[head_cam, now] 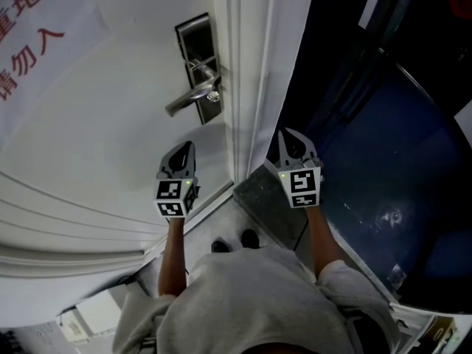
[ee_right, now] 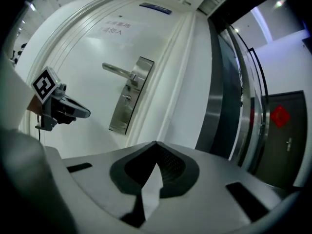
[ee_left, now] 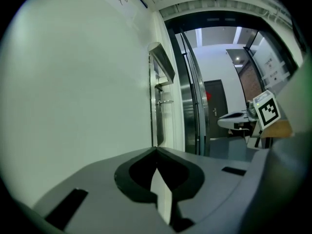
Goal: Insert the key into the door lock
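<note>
White notice [head_cam: 44,65] on the door [head_cam: 110,146], red Chinese print; I read "重地" and "勿入", rest cut off. The key [head_cam: 213,94] looks seated in the lock plate [head_cam: 196,46] just under the lever handle [head_cam: 186,102], long axis approx square to the door face, bow end out. L gripper [head_cam: 186,146] & R gripper [head_cam: 289,133] both pressed together with nothing between, well clear of the key.

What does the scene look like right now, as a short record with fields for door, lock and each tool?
door: white door, red lettering at upper left
lock: silver lock plate near the door's edge
handle: silver lever handle on that plate
left tool: jaws shut, nothing seen between them, below the handle
right tool: jaws shut, nothing seen between them
</note>
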### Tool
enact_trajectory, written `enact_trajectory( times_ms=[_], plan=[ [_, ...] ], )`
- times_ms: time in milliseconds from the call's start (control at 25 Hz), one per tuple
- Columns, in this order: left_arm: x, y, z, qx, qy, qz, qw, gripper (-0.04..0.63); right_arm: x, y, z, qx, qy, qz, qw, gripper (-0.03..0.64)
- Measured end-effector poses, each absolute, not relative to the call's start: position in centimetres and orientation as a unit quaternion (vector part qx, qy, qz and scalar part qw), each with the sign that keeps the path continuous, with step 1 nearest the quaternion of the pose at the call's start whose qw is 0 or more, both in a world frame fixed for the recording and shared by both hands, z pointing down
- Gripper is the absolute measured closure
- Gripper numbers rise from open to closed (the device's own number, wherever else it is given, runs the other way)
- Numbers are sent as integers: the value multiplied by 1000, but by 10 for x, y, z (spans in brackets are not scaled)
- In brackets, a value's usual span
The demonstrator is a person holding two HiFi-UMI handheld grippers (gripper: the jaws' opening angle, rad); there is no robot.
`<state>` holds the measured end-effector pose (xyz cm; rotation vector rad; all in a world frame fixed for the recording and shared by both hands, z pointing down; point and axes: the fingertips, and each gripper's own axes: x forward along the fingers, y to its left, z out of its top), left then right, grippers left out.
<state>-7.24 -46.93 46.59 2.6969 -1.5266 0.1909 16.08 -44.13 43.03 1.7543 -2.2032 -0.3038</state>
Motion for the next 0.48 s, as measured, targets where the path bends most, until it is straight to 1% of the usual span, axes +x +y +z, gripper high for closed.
enact_trajectory(
  times_ms=[240, 480],
  plan=[
    [-58, -474, 465, 877, -476, 61, 16, 579, 196, -425, 440, 651, -747, -56, 124, 594],
    [-51, -476, 467, 882, -468, 61, 19, 578, 219, -415, 449, 673, -729, -42, 119, 594]
  ],
)
